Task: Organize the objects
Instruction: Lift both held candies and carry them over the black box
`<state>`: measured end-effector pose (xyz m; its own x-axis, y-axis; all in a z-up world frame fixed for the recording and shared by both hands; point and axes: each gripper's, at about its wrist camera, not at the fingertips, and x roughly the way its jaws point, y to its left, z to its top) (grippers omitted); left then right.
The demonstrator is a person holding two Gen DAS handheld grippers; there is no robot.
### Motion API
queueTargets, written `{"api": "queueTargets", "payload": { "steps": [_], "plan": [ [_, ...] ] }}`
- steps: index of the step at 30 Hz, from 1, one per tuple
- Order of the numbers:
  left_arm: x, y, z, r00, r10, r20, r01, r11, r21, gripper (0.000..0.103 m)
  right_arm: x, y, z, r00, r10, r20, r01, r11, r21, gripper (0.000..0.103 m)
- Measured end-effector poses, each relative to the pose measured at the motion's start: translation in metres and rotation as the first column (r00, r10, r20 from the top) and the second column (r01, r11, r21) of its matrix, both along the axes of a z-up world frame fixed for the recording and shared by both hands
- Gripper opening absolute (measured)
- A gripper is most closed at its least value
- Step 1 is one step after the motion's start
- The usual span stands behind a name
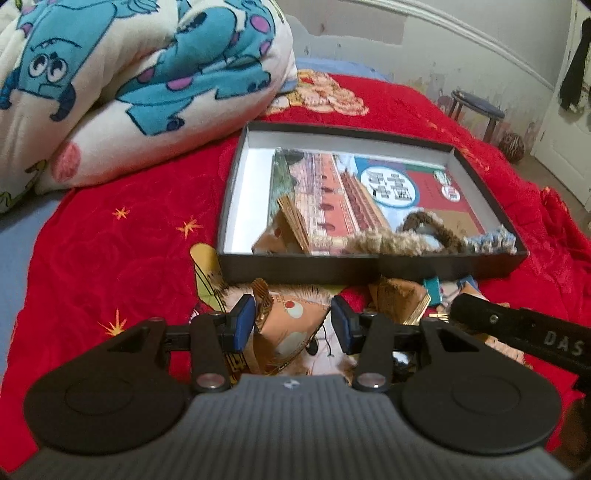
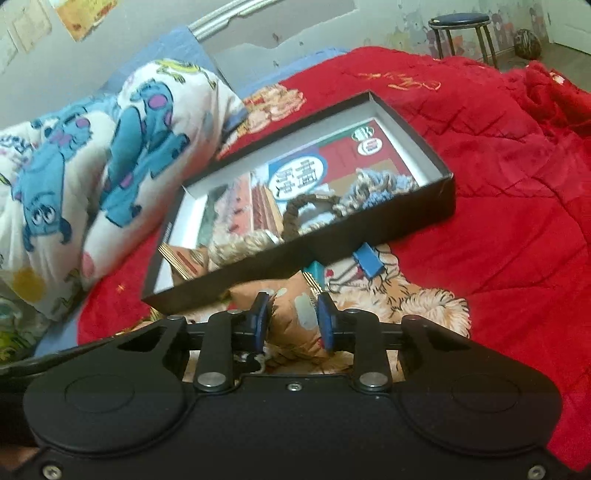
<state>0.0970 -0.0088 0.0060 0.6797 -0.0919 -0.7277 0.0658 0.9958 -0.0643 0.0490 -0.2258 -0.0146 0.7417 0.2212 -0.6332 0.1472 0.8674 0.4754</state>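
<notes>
A shallow black box (image 1: 369,267) (image 2: 439,205) lies on the red bedspread and holds a picture book (image 1: 332,192) (image 2: 295,173), fuzzy hair bands (image 1: 424,229) (image 2: 317,210) and a gold-edged card pack (image 1: 295,221) (image 2: 181,258). Just in front of the box lie orange patterned packets (image 1: 291,321) (image 2: 295,314), a blue binder clip (image 2: 367,260) and a furry item (image 2: 436,310). My left gripper (image 1: 293,323) is open, its pads on either side of an orange packet. My right gripper (image 2: 291,319) is open around another orange packet. The right gripper's arm (image 1: 517,332) shows in the left wrist view.
A rolled white quilt (image 1: 129,81) (image 2: 92,166) with blue monsters lies left of the box. The red bedspread (image 1: 110,258) (image 2: 498,221) spreads all around. A round stool (image 1: 476,107) (image 2: 461,26) and a dark ball (image 1: 511,146) (image 2: 528,40) stand beyond the bed by the wall.
</notes>
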Motion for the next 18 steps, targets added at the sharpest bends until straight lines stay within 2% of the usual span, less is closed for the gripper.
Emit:
{"api": "queueTargets", "payload": {
  "steps": [5,11,15,18],
  "plan": [
    [-0.003,0.008,0.016,0.998,0.005,0.063,-0.004,1.0,-0.03,0.049,-0.002,-0.005,0.015,0.998,0.011,0.058,-0.014,0.998,0.062,0.027],
    [0.001,0.017,0.04,0.995,0.008,0.098,0.001,0.996,-0.095,0.049,0.003,-0.003,0.044,0.988,0.046,0.15,-0.059,0.995,0.084,0.027],
    [0.01,0.013,0.057,0.99,0.012,0.142,-0.008,1.0,-0.028,0.049,0.015,-0.002,0.063,0.98,0.059,0.188,-0.075,0.994,0.08,0.027],
    [0.02,0.016,0.064,0.989,0.013,0.149,-0.01,1.0,-0.02,0.049,0.026,-0.006,0.074,0.978,0.057,0.203,-0.077,0.992,0.096,0.027]
  ]
}}
